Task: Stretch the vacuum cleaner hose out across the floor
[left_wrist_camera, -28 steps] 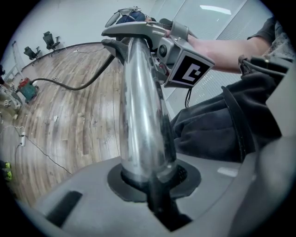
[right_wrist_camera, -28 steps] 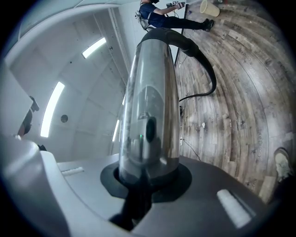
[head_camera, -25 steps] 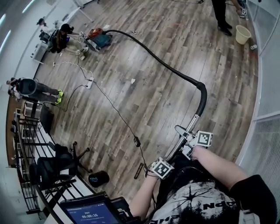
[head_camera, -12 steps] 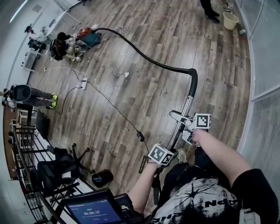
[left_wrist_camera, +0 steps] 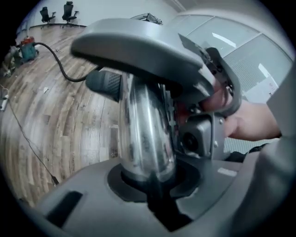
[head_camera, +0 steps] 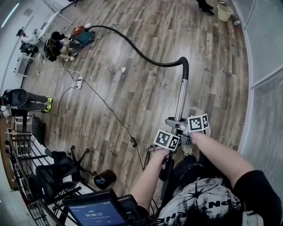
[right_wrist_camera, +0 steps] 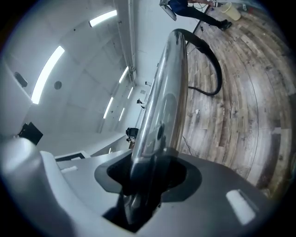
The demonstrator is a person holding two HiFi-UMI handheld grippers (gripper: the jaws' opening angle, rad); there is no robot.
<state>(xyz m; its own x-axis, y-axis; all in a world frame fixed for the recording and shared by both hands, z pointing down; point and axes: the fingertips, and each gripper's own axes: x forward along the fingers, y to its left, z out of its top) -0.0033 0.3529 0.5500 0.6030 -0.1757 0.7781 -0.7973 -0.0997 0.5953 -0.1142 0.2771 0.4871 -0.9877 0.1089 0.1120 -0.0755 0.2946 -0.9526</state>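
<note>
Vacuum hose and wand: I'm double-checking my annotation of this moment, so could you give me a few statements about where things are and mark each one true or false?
1. The left gripper is shut on the metal wand. True.
2. The hose lies in one straight line. False: it curves from the canister round to a sharp bend at the top of the wand.
3. The canister sits at the far side of the wooden floor, away from the person. True.
4. The bucket stands right beside the canister. False: it is at the far right by the glass wall, while the canister is at the far left.
</note>
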